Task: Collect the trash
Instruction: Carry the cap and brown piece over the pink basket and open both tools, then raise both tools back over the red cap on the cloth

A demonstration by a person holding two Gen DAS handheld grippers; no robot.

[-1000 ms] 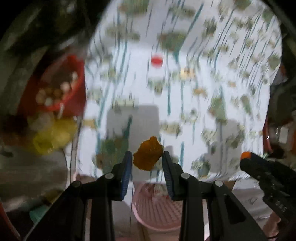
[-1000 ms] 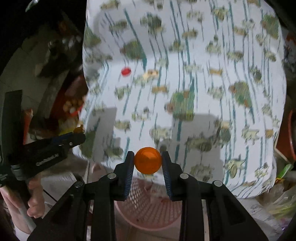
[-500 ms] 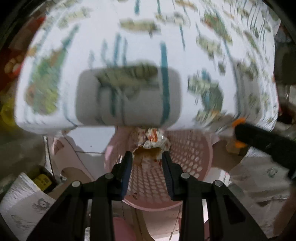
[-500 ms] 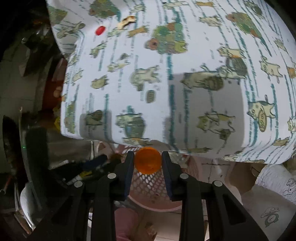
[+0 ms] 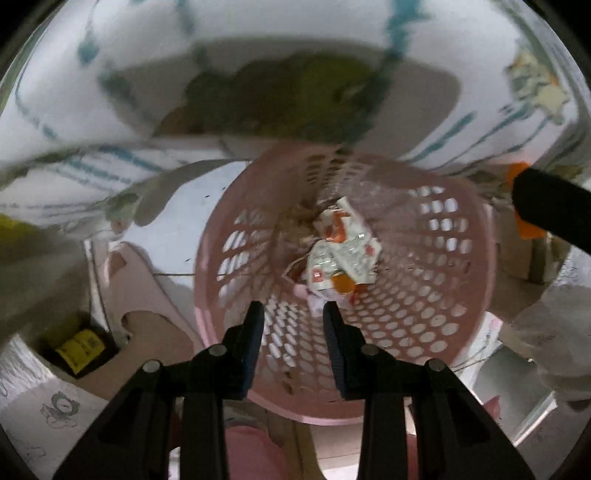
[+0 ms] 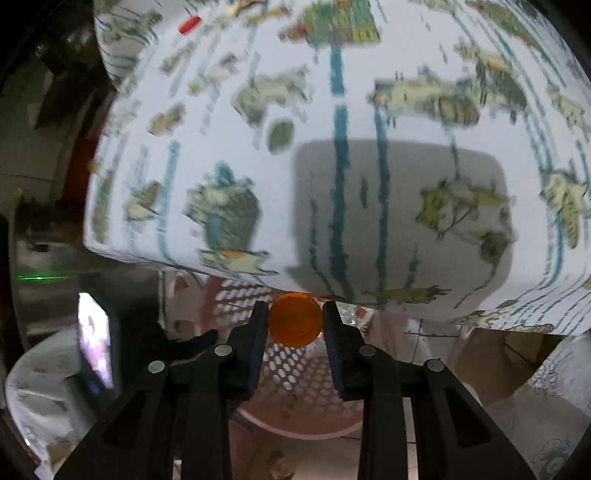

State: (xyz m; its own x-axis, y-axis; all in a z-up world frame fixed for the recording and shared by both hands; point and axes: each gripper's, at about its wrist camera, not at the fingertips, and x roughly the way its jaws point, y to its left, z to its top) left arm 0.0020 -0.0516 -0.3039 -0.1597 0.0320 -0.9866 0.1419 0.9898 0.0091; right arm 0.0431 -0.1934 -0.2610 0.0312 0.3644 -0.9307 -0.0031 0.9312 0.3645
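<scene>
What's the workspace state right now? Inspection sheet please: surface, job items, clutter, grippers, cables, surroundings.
Surface: table under a white cloth printed with animals; small red piece on its far part.
Job's things: pink perforated plastic basket on the floor, holding crumpled white-and-red wrappers; round orange ball.
Clutter: yellow-labelled dark object beside the basket.
Grippers: left gripper over the basket, nothing between its jaws; right gripper shut on the ball.
Cables: nothing seen.
Surroundings: pale tiled floor, printed sheets.
</scene>
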